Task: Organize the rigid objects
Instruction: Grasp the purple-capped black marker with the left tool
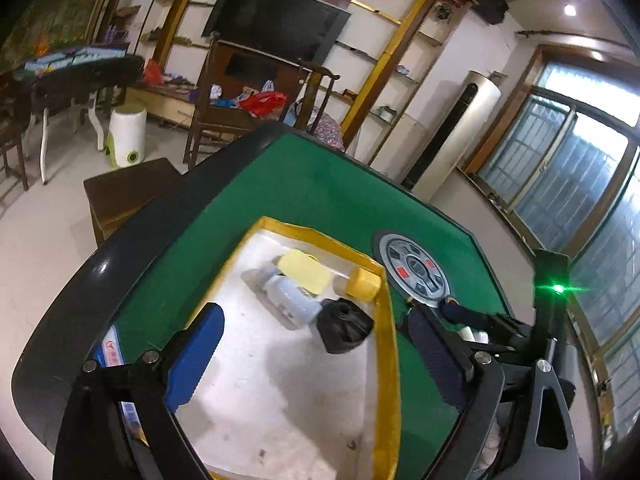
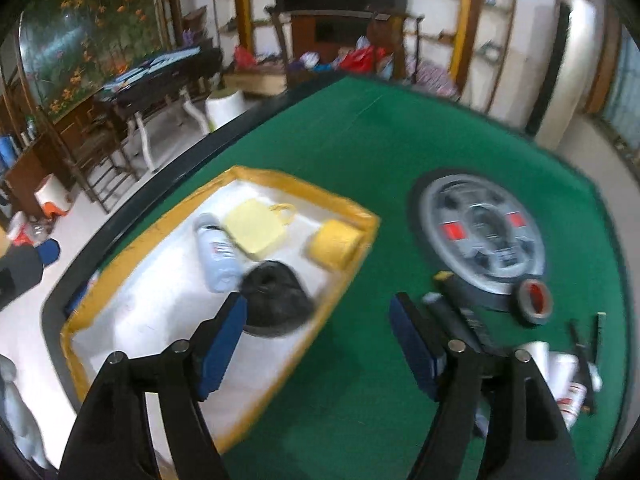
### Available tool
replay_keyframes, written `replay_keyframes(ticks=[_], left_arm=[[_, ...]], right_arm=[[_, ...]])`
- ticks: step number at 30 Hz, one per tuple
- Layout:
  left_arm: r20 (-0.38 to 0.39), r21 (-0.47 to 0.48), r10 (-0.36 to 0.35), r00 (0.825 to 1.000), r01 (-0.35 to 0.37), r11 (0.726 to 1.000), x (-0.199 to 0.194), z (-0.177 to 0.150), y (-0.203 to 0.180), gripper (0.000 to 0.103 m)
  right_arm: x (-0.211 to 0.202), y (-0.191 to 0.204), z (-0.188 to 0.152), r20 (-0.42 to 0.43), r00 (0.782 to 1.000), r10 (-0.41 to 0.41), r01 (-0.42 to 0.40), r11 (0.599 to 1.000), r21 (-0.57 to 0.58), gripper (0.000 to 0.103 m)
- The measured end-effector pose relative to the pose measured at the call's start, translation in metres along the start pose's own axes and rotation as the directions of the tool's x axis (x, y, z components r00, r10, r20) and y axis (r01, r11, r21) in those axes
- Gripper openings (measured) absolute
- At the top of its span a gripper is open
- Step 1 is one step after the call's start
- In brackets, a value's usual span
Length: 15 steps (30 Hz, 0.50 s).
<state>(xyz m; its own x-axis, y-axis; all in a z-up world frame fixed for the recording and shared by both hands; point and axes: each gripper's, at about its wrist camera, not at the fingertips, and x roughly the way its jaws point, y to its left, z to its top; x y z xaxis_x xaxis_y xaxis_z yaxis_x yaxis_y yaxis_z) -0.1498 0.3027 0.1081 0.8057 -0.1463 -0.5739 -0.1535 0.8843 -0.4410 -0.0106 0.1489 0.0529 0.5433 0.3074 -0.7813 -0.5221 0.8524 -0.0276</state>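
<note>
A yellow-rimmed white tray (image 1: 390, 360) (image 2: 348, 208) lies on the green table. In it lie a pale blue bottle (image 1: 290, 296) (image 2: 216, 256), a pale yellow card (image 1: 304, 272) (image 2: 254, 232), a yellow cylinder (image 1: 362, 284) (image 2: 334, 246) and a black lump (image 1: 344, 324) (image 2: 274, 294). My left gripper (image 1: 316, 352) is open and empty above the tray. My right gripper (image 2: 320, 340) is open and empty over the tray's right rim. A tape roll (image 2: 534, 302), white tubes (image 2: 560, 372) and dark sticks (image 2: 468, 320) lie on the felt to the right.
A round grey control panel (image 1: 416, 272) (image 2: 484, 232) sits in the table's middle. The black table edge (image 1: 132, 240) runs along the left. Chairs, a side table and a white bin (image 1: 128, 136) stand beyond the table.
</note>
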Motion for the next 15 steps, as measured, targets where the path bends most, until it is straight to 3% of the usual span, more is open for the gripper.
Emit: replay_keyframes(ticks=[5,7,8,11,15], left_arm=[[-0.027,0.064,-0.019,0.999,0.021,0.998,0.002,-0.013,-0.040,0.095],[-0.047,0.088,-0.040,0.998,0.044,0.995,0.002,-0.017,-0.055,0.095],[-0.063,0.102,-0.054,0.997,0.060,0.993,0.004,-0.021,-0.065,0.095],[-0.119,0.167,-0.083,0.989,0.103,0.981,0.013,-0.035,-0.099,0.095],[-0.212,0.220,-0.081,0.974,0.128,0.967,0.039,-0.052,-0.135,0.095]], right_arm=[[-0.031,-0.041,-0.031,0.079,0.994,-0.081,0.077,0.995,0.061,0.076],[-0.040,-0.065,-0.044,0.109,0.984,-0.140,0.129,0.986,0.102,0.079],[-0.045,-0.080,-0.051,0.120,0.977,-0.178,0.164,0.979,0.121,0.085],[-0.054,-0.132,-0.070,0.121,0.956,-0.268,0.240,0.949,0.206,0.086],[-0.063,-0.210,-0.101,0.105,0.957,-0.272,0.211,0.894,0.395,0.086]])
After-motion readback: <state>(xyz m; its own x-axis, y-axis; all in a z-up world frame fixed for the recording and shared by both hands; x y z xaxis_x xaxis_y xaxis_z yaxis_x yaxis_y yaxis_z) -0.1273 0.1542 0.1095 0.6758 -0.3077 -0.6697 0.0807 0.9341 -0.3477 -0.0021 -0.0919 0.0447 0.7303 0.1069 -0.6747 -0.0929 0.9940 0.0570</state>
